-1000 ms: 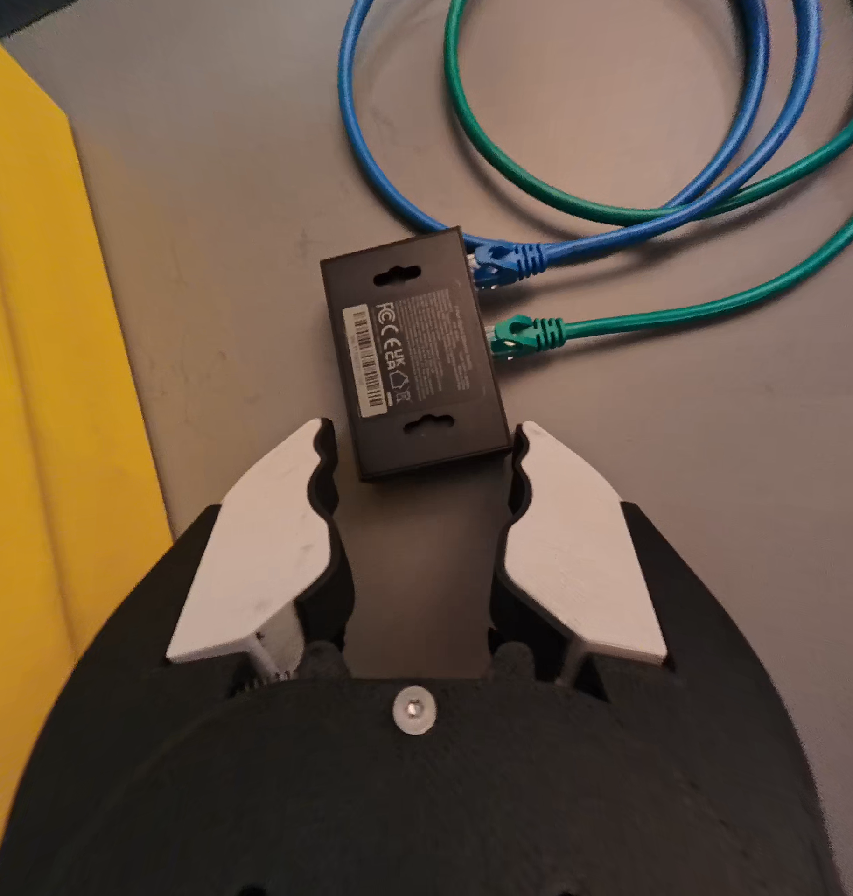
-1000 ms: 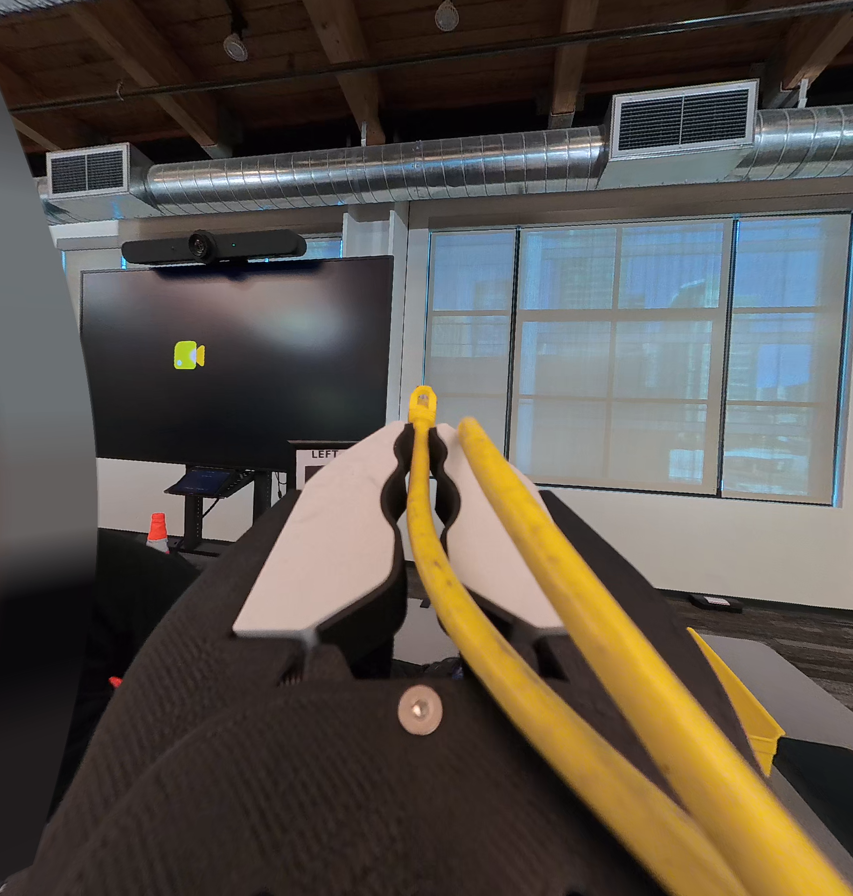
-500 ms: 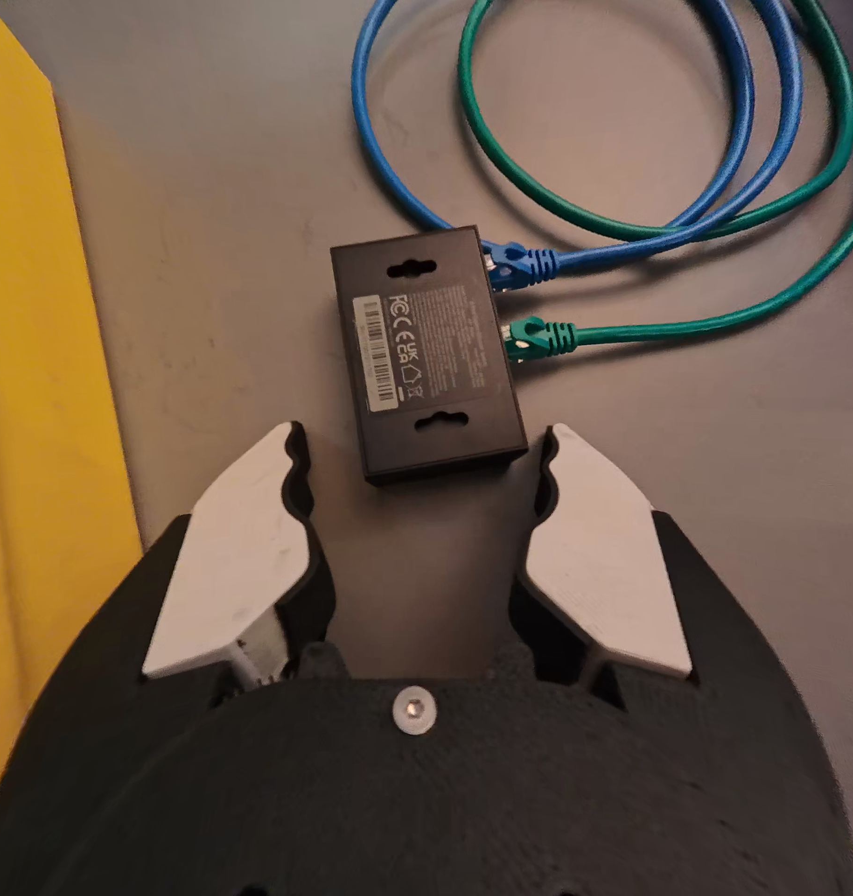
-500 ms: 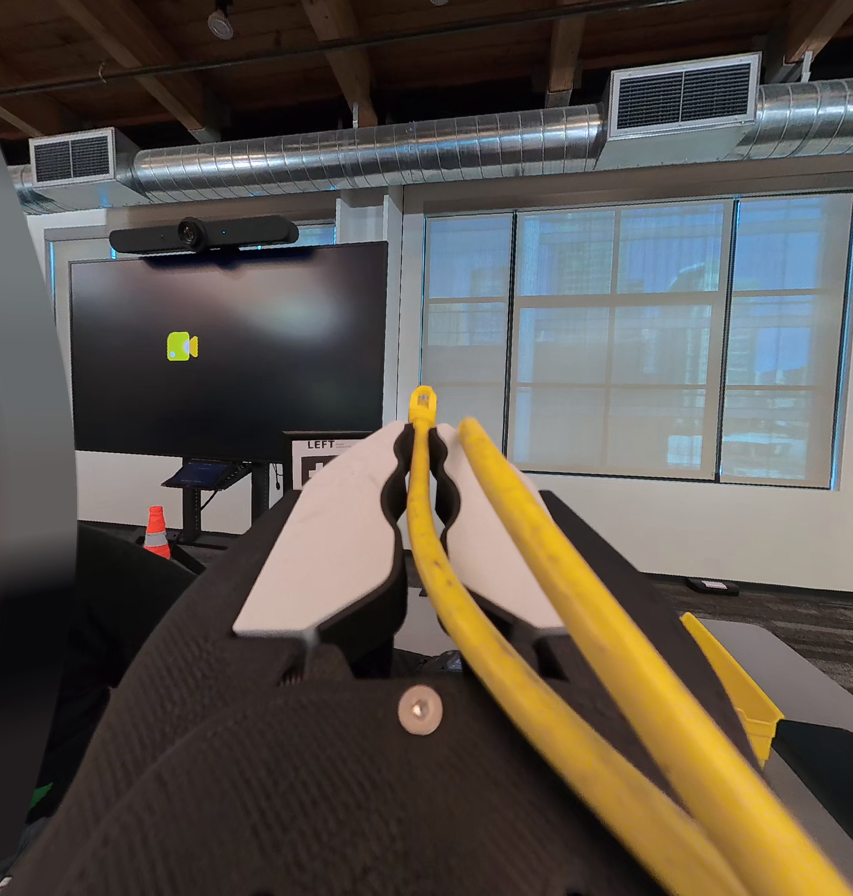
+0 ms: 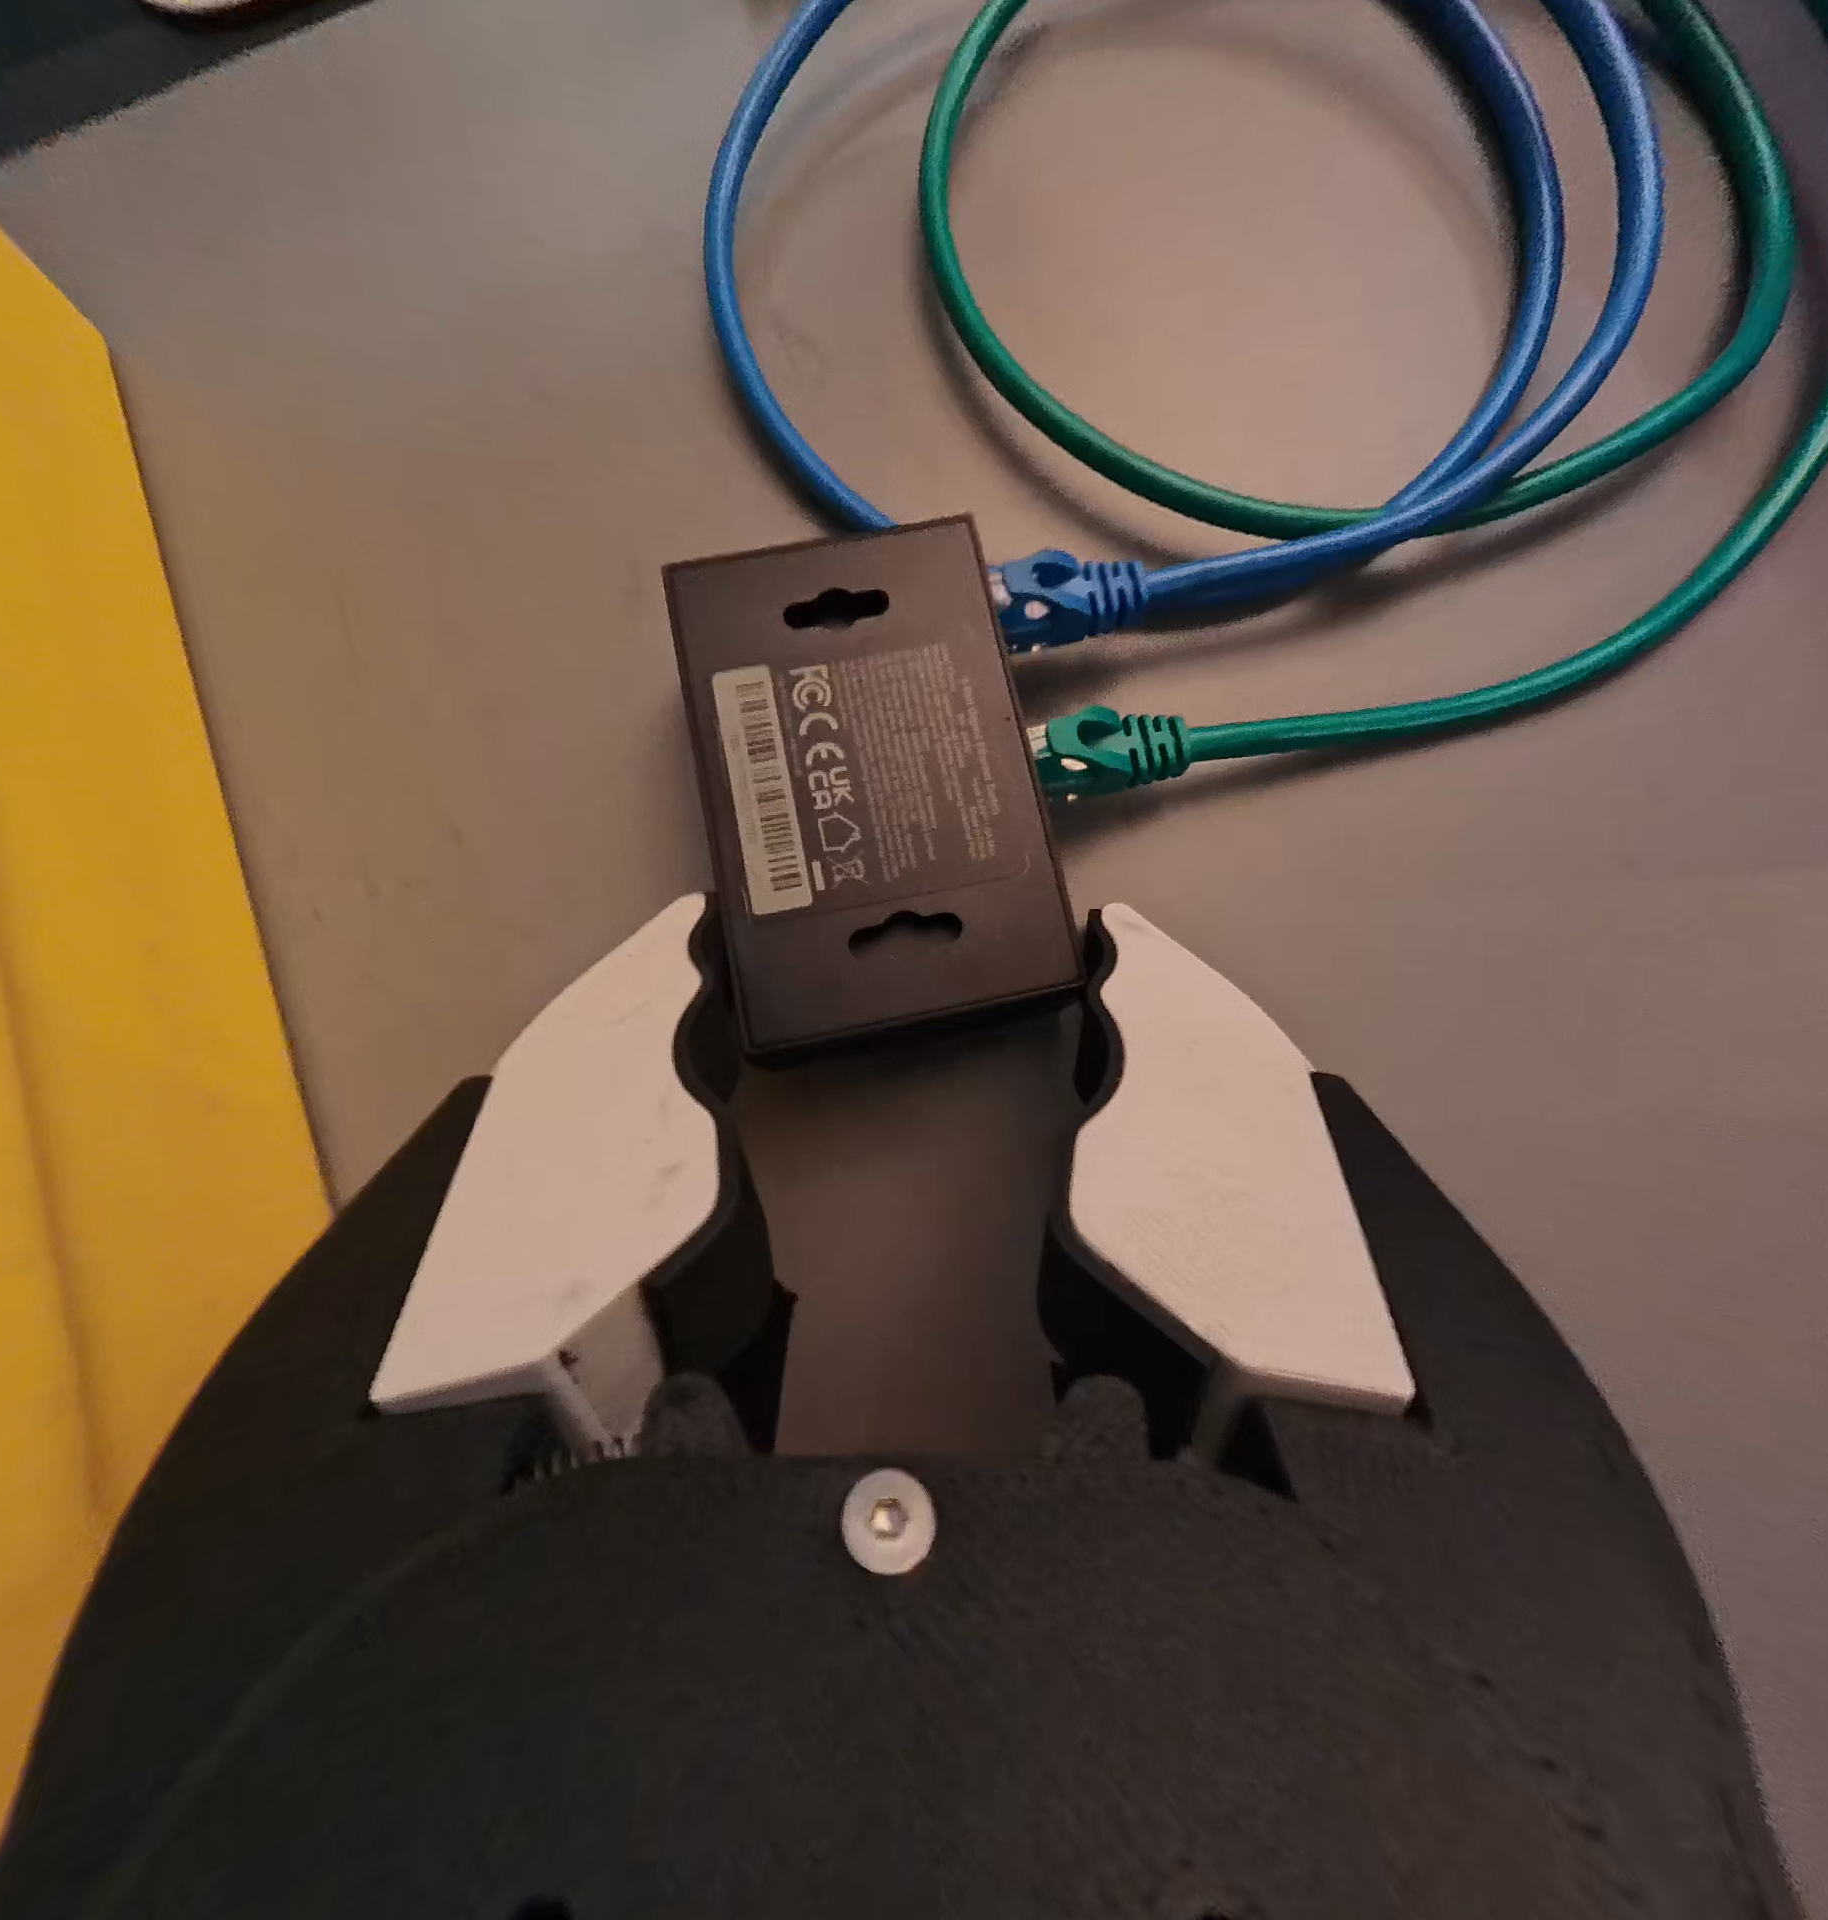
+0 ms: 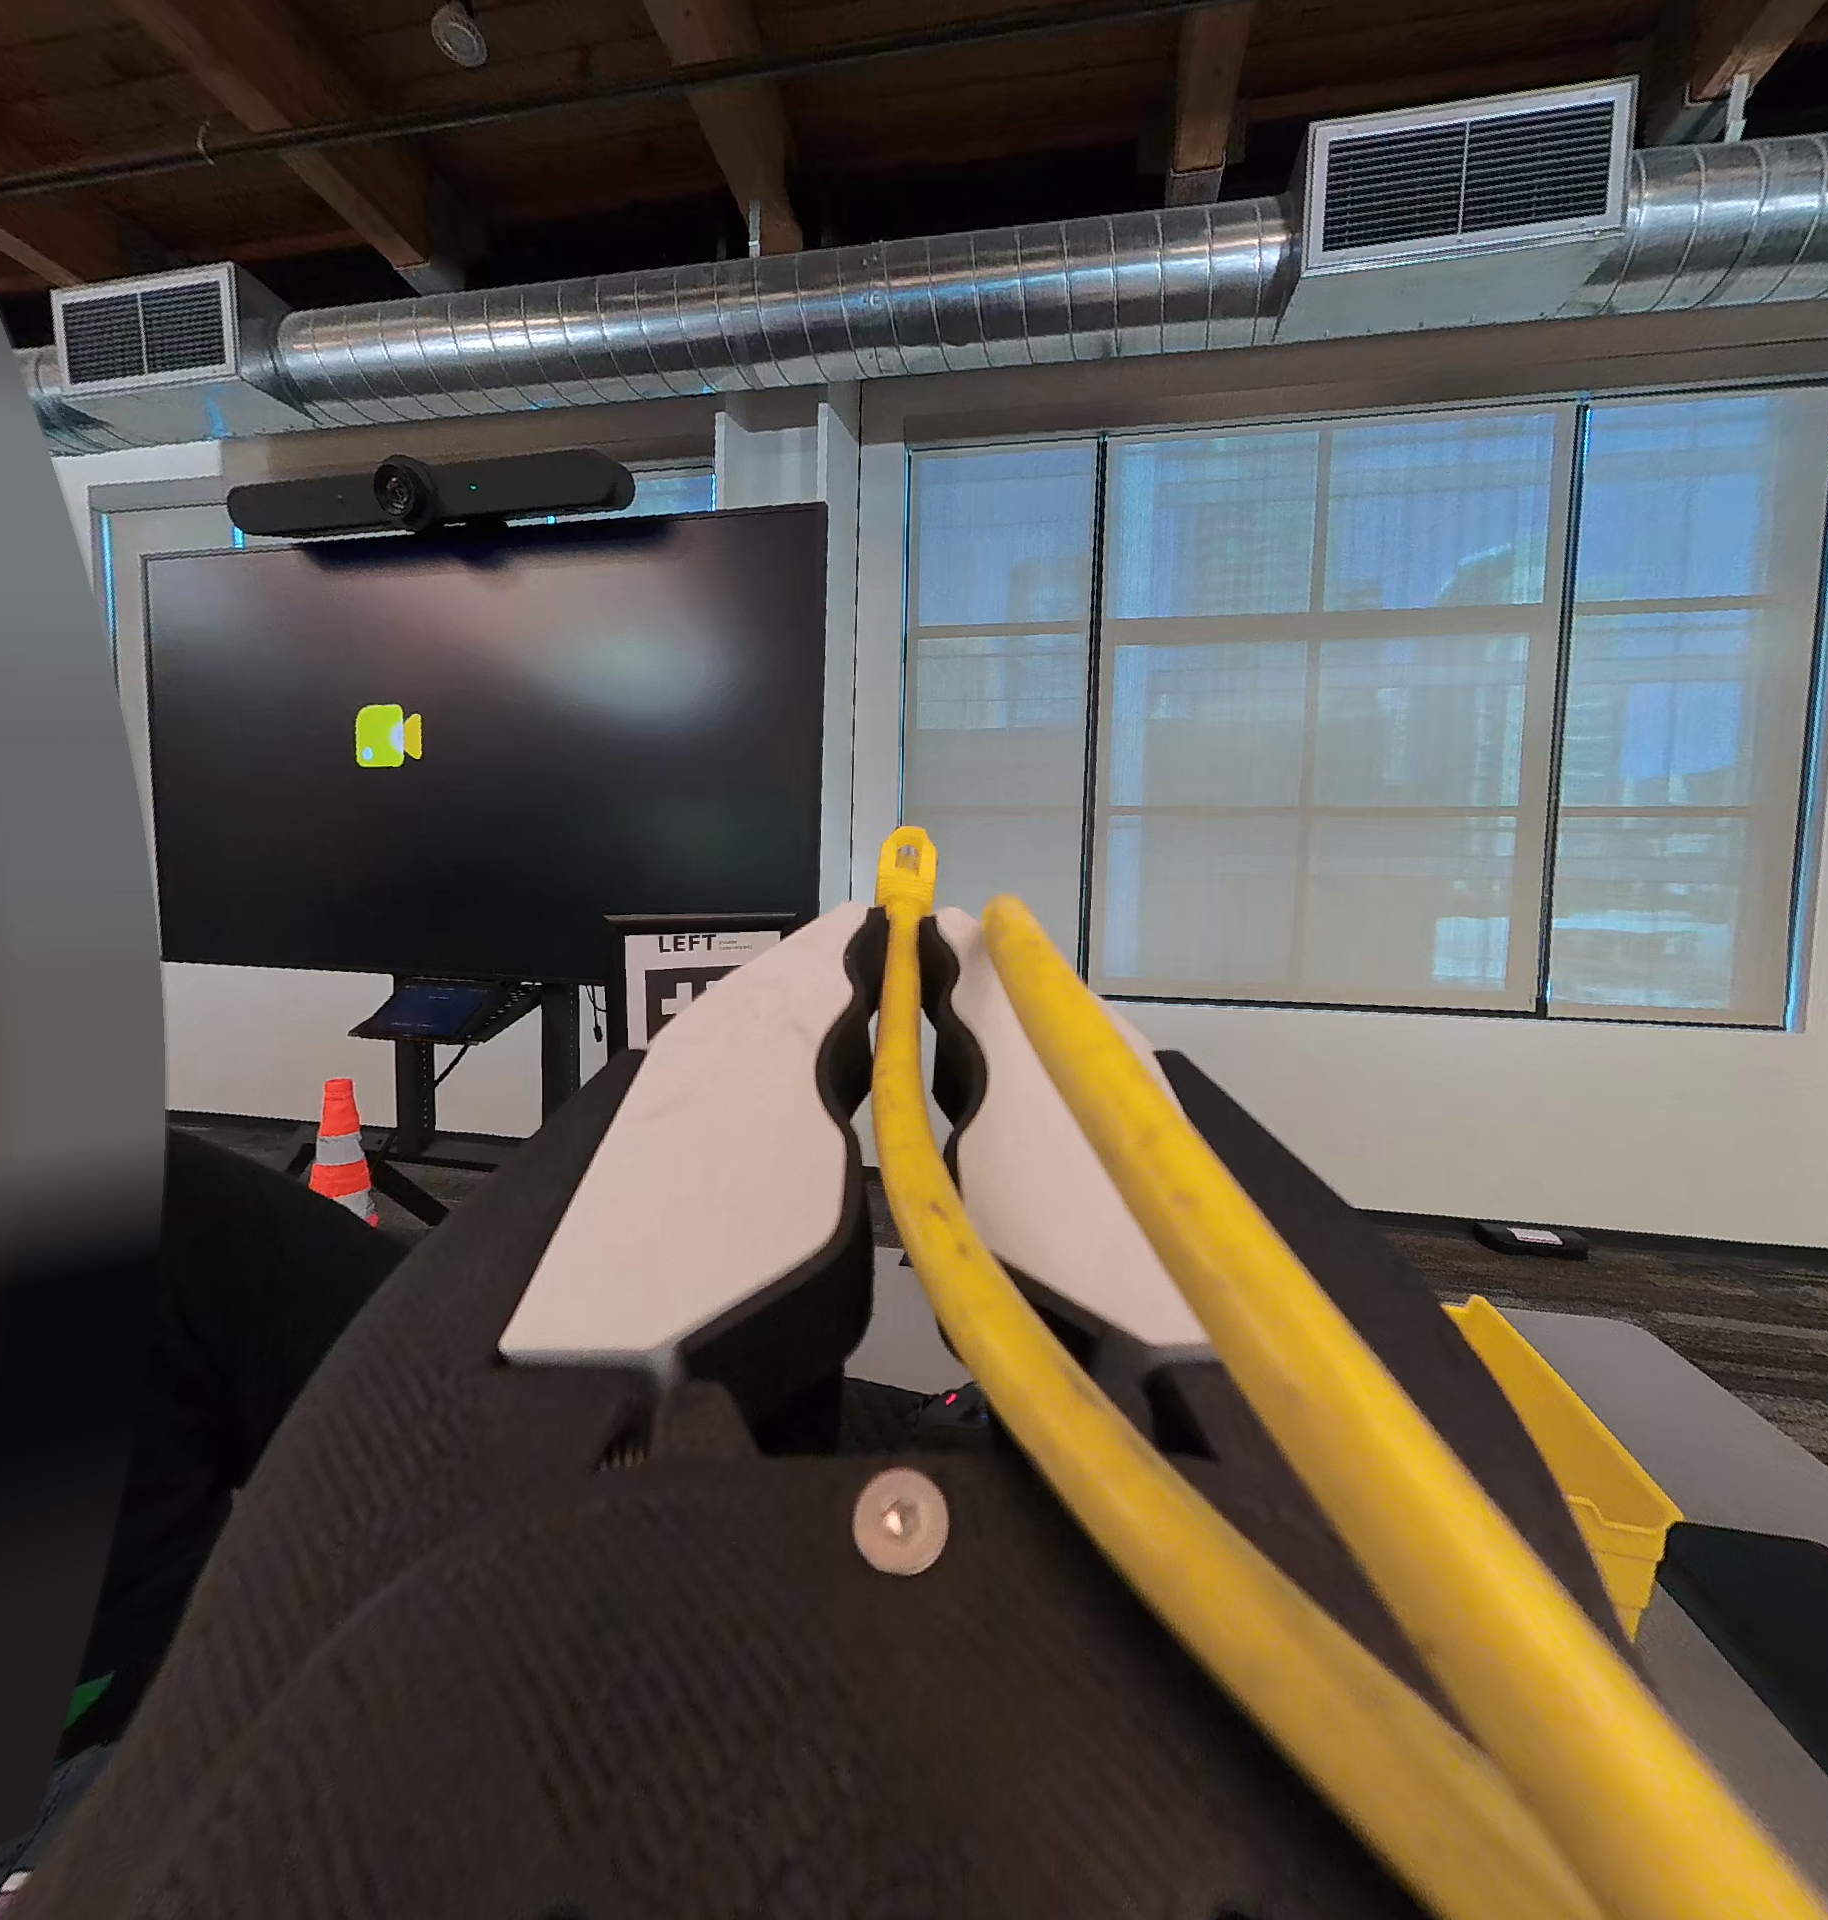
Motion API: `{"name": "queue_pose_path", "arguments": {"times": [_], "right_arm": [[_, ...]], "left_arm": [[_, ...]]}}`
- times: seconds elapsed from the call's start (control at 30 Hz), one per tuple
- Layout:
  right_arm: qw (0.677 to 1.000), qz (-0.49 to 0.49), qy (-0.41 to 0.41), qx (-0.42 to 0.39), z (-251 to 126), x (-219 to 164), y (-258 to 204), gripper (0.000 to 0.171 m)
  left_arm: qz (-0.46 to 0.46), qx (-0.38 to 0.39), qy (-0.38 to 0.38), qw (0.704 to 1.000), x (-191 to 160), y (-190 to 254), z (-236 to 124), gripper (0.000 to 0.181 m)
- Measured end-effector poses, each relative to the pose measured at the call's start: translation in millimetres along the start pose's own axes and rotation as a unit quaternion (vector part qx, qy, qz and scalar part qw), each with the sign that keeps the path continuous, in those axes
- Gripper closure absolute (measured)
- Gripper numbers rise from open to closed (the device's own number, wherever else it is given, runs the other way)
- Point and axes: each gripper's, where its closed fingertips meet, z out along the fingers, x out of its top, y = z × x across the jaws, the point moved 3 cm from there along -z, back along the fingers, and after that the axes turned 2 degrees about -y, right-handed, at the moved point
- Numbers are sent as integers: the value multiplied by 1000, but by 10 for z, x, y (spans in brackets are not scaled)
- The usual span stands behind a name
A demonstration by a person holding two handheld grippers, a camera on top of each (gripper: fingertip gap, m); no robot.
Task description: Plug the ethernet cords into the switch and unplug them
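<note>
The left gripper (image 5: 894, 961) has its jaws spread about as wide as the black switch (image 5: 868, 779), whose near end sits between the white fingertips (image 5: 671, 956); the tips lie against its two long sides, though whether they actually press it cannot be told. The switch lies label side up on the grey tabletop (image 5: 1409, 1039), running toward 12 o'clock from the jaws. On its long side at 3 o'clock, the blue cord (image 5: 1071, 597) and, nearer the gripper, the green cord (image 5: 1112, 750) have their connectors at the ports, and their lengths loop away together toward 1 o'clock. A yellow sheet-like surface (image 5: 58, 831) fills the edge at 9 o'clock. The right gripper (image 6: 905, 920) is raised off the tabletop and faces into the room, its jaws closed tight on the yellow cord (image 6: 905, 1091) just behind the connector, which sticks out past the tips at 12 o'clock. A second stretch of that cord drapes over the right finger toward 5 o'clock. A yellow bin (image 6: 1575, 1455) stands at 4 o'clock, a dark wall screen (image 6: 484, 748) at 10 o'clock.
</note>
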Motion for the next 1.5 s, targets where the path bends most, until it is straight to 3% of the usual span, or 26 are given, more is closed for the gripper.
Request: {"name": "queue_pose_path", "arguments": {"times": [0.23, 0.43, 0.53, 0.67, 0.97, 1.23, 1.5], "right_arm": [[1000, -3, -4, -1, 8, -13, 2, 163], [1000, -1, -7, -3, 13, -36, 23, 163], [1000, -4, -8, -5, 17, -43, 29, 163], [999, -29, -15, -20, 34, -59, 33, 164], [998, -34, -25, -47, 55, -165, 154, 164], [981, -110, 28, -156, 10, -133, 304, 164], [944, -192, 84, -254, 239, -286, 72, 164]], "left_arm": [[156, 115, 52, 980, 267, -10, -233, 119], [302, 237, 95, 919, 673, -23, -670, 120], [320, 266, 126, 901, 894, -78, -956, 120], [295, 281, 167, 898, 1179, -253, -1386, 121], [440, 333, 73, 831, 1501, -394, -1697, 121], [403, 302, 163, 848, 2066, -240, -2420, 121], [348, 247, 223, 877, 2477, -168, -2913, 121]]}}
